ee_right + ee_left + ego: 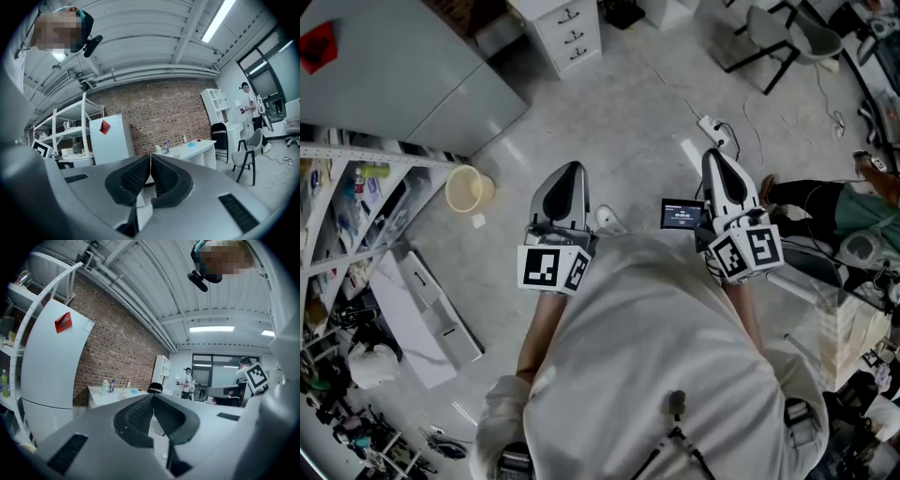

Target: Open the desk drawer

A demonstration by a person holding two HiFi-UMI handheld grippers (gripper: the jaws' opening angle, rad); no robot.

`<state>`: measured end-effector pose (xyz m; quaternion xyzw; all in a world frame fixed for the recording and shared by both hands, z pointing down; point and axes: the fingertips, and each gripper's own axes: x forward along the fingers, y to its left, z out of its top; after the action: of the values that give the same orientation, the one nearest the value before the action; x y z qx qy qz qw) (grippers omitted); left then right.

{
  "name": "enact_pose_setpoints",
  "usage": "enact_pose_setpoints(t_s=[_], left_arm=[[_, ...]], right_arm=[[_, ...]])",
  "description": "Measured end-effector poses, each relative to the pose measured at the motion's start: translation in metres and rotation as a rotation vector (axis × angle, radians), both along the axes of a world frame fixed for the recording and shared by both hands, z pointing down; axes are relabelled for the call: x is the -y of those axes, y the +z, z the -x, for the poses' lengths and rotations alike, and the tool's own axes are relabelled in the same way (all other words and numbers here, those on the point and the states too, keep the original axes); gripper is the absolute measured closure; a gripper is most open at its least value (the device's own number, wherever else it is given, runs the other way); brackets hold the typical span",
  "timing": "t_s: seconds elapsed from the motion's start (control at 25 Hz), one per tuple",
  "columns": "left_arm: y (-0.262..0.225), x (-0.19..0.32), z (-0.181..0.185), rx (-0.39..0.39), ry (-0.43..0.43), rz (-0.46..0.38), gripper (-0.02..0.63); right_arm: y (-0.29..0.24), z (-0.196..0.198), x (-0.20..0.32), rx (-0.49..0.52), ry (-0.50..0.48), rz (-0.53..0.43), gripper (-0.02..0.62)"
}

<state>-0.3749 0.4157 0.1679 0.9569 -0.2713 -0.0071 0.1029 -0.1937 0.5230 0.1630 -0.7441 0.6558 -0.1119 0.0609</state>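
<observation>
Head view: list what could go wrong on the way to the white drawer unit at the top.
1. A power strip lies on the floor just ahead of the right tool; stepping on it could cause a trip.
2. The beige bucket stands on the floor left of the left tool, easy to kick.
3. Both tools are shut and empty; unless opened, they may only bump the handles of the drawer unit.

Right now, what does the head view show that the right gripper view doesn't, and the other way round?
Head view only: a yellow bucket, a power strip on the floor, and a small lit screen by the right gripper. Right gripper view only: the brick wall, a ceiling light strip, bottles on a white desk. Both: the right gripper, jaws together with nothing between them, and the white cabinet with the red tag.
</observation>
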Motion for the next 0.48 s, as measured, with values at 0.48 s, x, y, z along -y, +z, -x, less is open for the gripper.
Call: enact_pose_setpoints(t_s=[0.48], left_arm=[[0.006, 0.092, -0.033, 0.008, -0.018, 0.018, 0.598]], right_arm=[[0.018, -0.032, 0.09, 0.011, -0.022, 0.055, 0.569]])
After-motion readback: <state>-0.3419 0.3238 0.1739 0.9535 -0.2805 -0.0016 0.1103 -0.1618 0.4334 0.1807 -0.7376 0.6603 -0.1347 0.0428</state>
